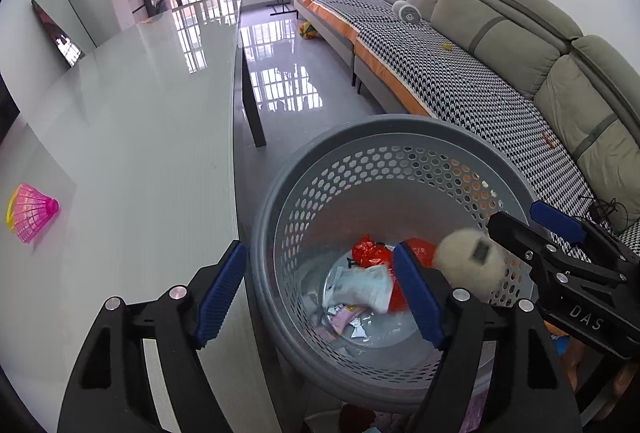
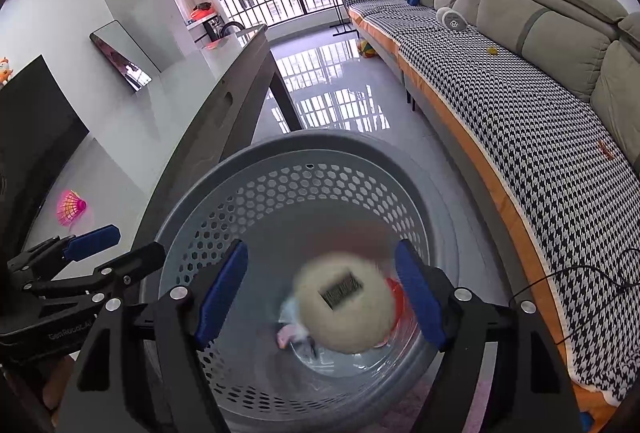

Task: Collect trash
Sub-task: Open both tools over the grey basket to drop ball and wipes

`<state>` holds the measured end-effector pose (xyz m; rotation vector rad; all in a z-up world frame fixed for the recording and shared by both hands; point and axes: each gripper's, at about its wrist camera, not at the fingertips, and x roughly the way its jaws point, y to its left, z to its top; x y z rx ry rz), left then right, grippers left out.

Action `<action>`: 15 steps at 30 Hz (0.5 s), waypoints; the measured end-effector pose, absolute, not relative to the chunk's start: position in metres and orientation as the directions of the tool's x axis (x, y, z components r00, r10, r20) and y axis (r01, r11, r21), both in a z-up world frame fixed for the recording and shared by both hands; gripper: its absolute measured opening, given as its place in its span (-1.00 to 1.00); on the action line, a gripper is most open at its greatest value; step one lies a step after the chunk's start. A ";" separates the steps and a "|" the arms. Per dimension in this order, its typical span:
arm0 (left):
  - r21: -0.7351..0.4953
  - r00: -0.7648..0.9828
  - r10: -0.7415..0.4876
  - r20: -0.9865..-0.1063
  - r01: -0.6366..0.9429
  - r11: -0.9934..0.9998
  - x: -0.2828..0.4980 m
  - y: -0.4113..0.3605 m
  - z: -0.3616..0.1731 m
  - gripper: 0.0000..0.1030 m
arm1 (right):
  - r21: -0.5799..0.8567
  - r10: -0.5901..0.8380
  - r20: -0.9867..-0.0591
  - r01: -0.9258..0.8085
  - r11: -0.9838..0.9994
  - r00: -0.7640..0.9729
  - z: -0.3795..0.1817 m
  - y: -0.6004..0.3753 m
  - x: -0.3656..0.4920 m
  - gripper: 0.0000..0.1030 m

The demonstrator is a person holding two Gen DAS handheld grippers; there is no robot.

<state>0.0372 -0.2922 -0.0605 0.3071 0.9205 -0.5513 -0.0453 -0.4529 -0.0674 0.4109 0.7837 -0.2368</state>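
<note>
A grey perforated bin point(image 1: 304, 185) point(image 2: 280, 169) stands on the floor beside the table and holds red and white wrappers point(image 1: 370, 275). A cream ball with a dark label point(image 1: 470, 265) point(image 2: 344, 307) is blurred in the air over the bin's mouth, between the open fingers of my right gripper point(image 2: 322, 293) and touching neither. The right gripper also shows in the left wrist view point(image 1: 532, 229). My left gripper point(image 1: 322, 293) is open and empty, straddling the bin's near rim. A pink shuttlecock point(image 1: 30, 211) point(image 2: 71, 208) lies on the table.
A long glossy table point(image 1: 140, 113) runs along the left, with a mirror point(image 1: 60, 29) at its far side. A sofa with a houndstooth cover point(image 1: 460, 73) lines the right. Shiny tiled floor point(image 1: 288, 73) lies between them. A cable point(image 2: 580, 285) trails on the sofa.
</note>
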 end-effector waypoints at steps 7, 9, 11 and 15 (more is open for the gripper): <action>0.009 0.491 -0.325 -0.808 0.562 0.827 0.036 -0.289 -0.056 0.68 | 0.273 -0.054 -0.724 0.358 0.893 0.688 -0.067 -0.451 -0.048 0.43; 0.010 0.495 -0.326 -0.805 0.561 0.828 0.035 -0.288 -0.054 0.70 | 0.275 -0.055 -0.722 0.359 0.892 0.690 -0.066 -0.450 -0.050 0.44; 0.010 0.499 -0.326 -0.803 0.558 0.830 0.034 -0.289 -0.052 0.76 | 0.276 -0.057 -0.719 0.360 0.891 0.693 -0.064 -0.450 -0.052 0.44; 0.007 0.508 -0.329 -0.796 0.552 0.834 0.032 -0.286 -0.049 0.85 | 0.270 -0.070 -0.712 0.365 0.891 0.699 -0.061 -0.448 -0.057 0.45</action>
